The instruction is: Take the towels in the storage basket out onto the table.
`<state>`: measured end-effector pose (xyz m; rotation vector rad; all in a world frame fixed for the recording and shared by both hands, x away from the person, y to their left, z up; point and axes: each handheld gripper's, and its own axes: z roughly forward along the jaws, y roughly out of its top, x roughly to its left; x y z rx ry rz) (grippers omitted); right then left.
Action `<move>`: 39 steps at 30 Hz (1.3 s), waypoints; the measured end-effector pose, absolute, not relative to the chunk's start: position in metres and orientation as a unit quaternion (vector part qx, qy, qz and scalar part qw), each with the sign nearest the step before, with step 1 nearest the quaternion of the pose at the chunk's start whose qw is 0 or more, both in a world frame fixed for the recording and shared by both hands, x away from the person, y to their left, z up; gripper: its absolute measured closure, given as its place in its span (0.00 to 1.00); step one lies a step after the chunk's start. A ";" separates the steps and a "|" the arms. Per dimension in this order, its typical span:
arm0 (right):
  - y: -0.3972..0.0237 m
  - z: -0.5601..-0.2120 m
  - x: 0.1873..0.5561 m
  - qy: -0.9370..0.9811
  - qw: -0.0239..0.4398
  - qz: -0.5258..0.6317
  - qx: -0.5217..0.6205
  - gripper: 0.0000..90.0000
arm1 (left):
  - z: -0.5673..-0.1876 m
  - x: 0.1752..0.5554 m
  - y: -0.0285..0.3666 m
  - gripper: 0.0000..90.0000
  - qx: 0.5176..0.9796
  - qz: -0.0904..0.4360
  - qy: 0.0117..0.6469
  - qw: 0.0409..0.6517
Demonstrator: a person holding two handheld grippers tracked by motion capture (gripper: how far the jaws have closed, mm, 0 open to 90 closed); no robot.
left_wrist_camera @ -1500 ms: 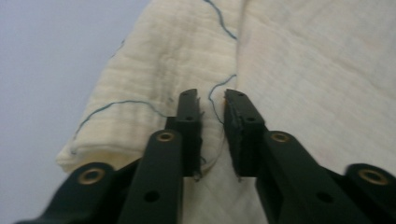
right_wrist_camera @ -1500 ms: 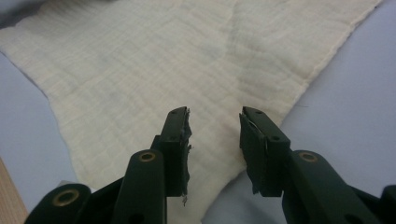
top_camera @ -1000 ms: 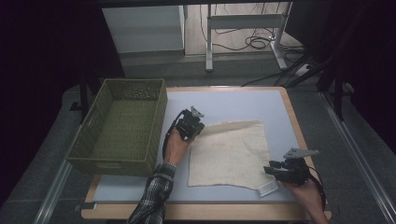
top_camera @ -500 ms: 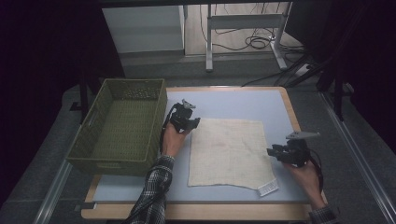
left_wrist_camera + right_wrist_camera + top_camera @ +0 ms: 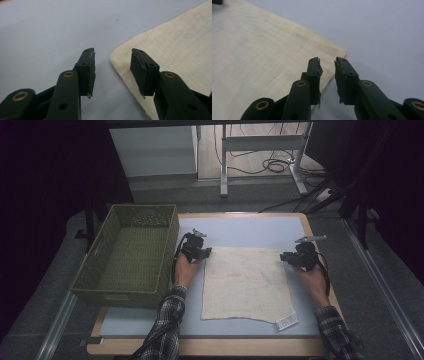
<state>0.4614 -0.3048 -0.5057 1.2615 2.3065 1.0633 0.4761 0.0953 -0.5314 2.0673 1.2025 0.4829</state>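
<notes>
cloth [image 5: 246, 282]: cream, woven (matt) | basket [image 5: 131, 255]: green wicker

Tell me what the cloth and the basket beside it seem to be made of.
Cloth: probably soft woven cotton, matte cream; fine ribbed weave texture, lies limp and flat. Basket: looks like woven wicker or plastic imitation, matte olive green; plaited walls and floor. Which one, the look leaves open.

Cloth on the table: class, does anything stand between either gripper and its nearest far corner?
Nothing visible does. The left gripper and right gripper are each open at a far corner of the cloth, with bare table around.
</notes>
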 end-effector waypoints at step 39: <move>-0.292 -0.468 0.464 0.804 0.188 0.383 0.414 0.96 | -0.505 0.437 0.092 0.98 0.777 0.224 0.446 0.383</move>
